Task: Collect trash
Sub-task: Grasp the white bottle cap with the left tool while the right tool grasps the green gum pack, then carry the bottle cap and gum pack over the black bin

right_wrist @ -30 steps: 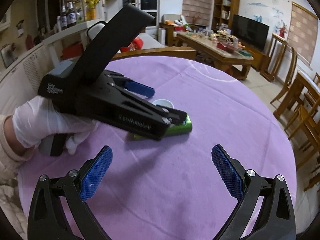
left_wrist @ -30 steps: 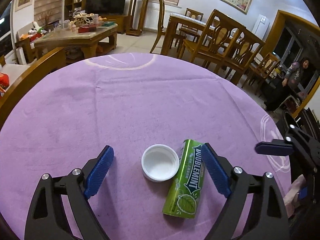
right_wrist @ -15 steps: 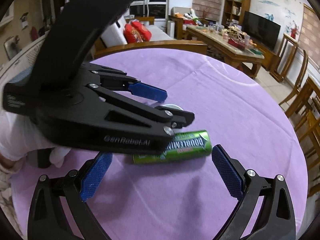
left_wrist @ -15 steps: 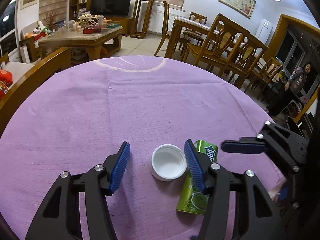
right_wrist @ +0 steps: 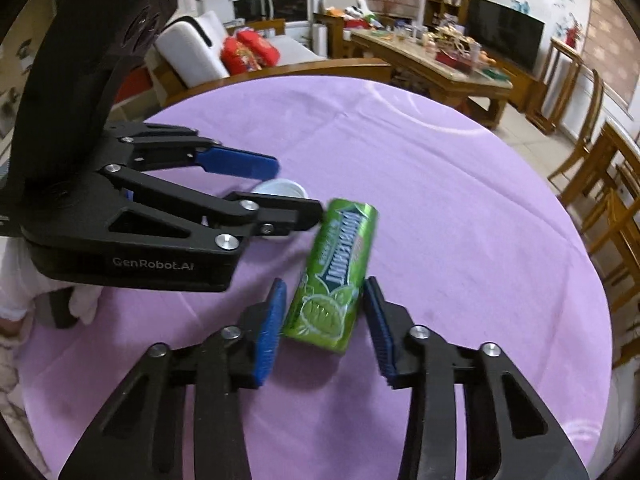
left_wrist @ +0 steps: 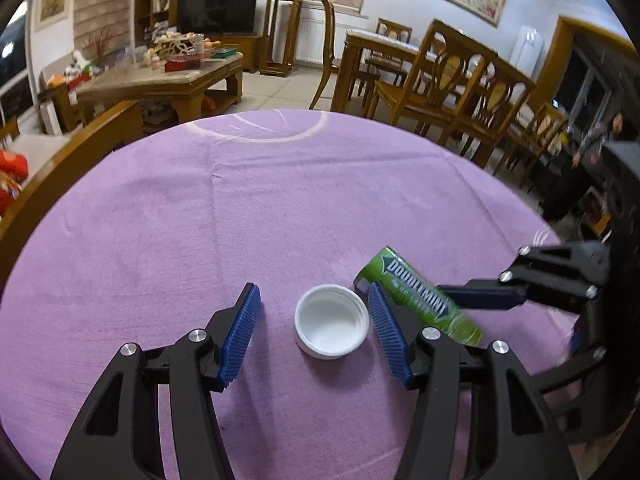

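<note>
Green Doublemint gum canister (right_wrist: 334, 276) lies on its side on the purple-clothed counter (right_wrist: 460, 208), leaf print toward the right gripper (right_wrist: 325, 322). White cap (left_wrist: 331, 327) sits open side up just beside it (mostly hidden in the right view). Canister lettering is motion-blurred. Left gripper (left_wrist: 316, 334): jaws part-open, straddling the cap, no grip. Right jaws narrowed around the canister; contact unclear.

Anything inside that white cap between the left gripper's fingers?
The white cap lies open side up on the purple tablecloth; its inside looks bare white. What lies beneath it is covered.
</note>
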`<state>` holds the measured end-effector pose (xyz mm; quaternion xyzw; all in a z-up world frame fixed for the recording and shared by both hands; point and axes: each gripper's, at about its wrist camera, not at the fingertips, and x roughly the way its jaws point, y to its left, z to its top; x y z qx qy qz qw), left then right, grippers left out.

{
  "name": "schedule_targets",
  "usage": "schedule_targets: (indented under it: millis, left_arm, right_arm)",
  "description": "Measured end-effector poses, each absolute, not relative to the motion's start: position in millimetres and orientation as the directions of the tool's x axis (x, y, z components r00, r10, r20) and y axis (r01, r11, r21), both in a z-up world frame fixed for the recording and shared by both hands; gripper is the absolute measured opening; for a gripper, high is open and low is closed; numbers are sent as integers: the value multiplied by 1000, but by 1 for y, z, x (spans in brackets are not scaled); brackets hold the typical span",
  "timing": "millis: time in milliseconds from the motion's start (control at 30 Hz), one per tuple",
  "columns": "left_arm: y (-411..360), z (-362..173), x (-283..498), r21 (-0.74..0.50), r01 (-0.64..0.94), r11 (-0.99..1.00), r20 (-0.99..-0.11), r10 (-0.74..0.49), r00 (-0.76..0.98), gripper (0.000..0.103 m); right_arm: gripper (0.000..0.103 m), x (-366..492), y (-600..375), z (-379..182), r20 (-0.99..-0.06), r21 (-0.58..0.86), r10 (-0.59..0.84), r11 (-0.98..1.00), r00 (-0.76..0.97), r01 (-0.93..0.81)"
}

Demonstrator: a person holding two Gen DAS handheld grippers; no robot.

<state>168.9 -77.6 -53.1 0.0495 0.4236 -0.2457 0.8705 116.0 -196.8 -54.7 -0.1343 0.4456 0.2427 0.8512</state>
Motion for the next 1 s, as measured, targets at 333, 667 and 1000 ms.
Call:
schedule_targets:
  millis: [333, 667, 1000]
  left_arm:
    - [-90, -55, 161, 30, 491, 871, -777, -289, 560, 37]
    - [-82, -46, 154, -59, 522, 851, -735, -391, 554, 34]
    - [-145, 9, 93, -166, 683, 711, -539, -646, 541, 35]
  right_arm:
    - [34, 121, -209, -51, -817, 2, 290, 866, 498, -501]
    - [31, 89, -262, -24, -723, 214, 444, 872, 529, -440]
    - [31, -4, -374, 32, -442, 374, 493, 861, 749, -345]
